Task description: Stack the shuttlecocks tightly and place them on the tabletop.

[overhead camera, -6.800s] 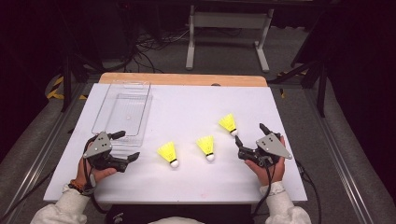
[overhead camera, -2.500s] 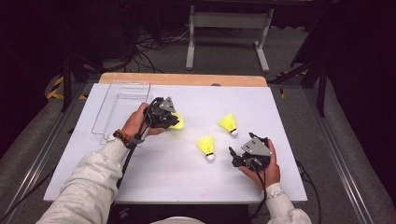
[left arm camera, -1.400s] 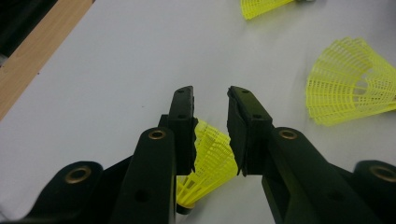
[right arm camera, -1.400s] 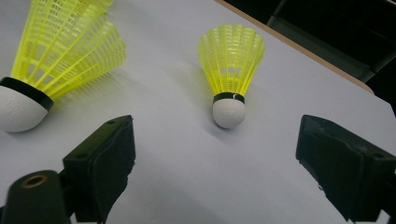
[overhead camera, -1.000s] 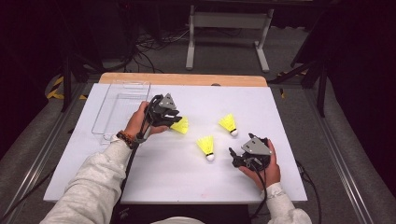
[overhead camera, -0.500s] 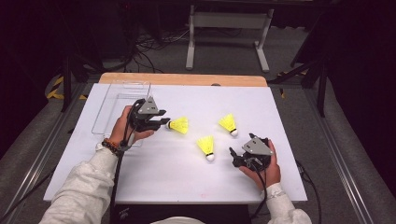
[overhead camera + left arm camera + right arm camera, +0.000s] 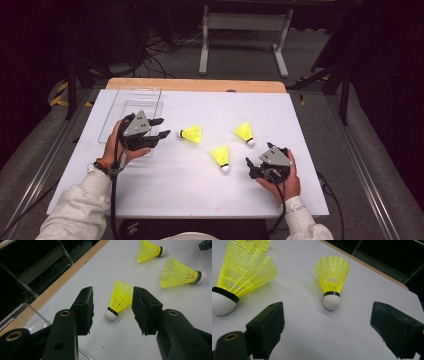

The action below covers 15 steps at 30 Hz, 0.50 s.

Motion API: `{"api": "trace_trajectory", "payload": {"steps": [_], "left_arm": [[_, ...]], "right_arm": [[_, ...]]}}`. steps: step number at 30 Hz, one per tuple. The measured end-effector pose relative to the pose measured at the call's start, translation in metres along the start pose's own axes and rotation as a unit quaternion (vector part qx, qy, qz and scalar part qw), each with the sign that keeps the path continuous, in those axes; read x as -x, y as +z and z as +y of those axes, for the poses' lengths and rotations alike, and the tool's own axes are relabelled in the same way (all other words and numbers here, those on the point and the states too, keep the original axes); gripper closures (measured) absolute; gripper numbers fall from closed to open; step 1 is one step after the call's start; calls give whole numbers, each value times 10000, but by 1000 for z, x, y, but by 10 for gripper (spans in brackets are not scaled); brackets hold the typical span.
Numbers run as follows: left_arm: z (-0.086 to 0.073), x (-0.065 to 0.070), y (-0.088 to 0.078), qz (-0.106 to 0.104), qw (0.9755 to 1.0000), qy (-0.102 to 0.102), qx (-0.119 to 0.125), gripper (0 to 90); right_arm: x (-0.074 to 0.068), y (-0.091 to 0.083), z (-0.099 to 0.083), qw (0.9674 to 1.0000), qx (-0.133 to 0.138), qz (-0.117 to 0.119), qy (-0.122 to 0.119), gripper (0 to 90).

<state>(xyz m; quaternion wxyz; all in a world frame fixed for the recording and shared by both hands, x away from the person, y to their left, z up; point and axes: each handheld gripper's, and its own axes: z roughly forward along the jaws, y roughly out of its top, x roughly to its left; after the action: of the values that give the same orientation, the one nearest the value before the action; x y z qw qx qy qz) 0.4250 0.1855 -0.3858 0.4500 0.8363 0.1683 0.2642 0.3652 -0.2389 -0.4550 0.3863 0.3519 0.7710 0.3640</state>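
- Three yellow shuttlecocks lie on the white bench [image 7: 165,190]; the nearest shuttlecock [image 7: 191,134] lies loose just ahead of the left gripper [image 7: 162,128], whose fingers [image 7: 86,307] have just been opening and hold nothing.
- The other two shuttlecocks [image 7: 220,157] [image 7: 244,132] lie ahead of the right gripper [image 7: 250,167], fingers wide, empty.
- One clear tray [image 7: 132,97] sits behind the left fingers.
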Motion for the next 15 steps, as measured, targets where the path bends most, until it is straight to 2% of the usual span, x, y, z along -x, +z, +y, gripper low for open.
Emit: {"api": "trace_trajectory", "payload": {"steps": [8,15], "left_arm": [[-11,8,-20,237,9994,59,247,455],[-21,16,-32,294,9989,49,363,375]], "right_arm": [[1,-1,0,10000,15,-12,0,126],[0,-4,3,9999,93,54,49,126]]}}
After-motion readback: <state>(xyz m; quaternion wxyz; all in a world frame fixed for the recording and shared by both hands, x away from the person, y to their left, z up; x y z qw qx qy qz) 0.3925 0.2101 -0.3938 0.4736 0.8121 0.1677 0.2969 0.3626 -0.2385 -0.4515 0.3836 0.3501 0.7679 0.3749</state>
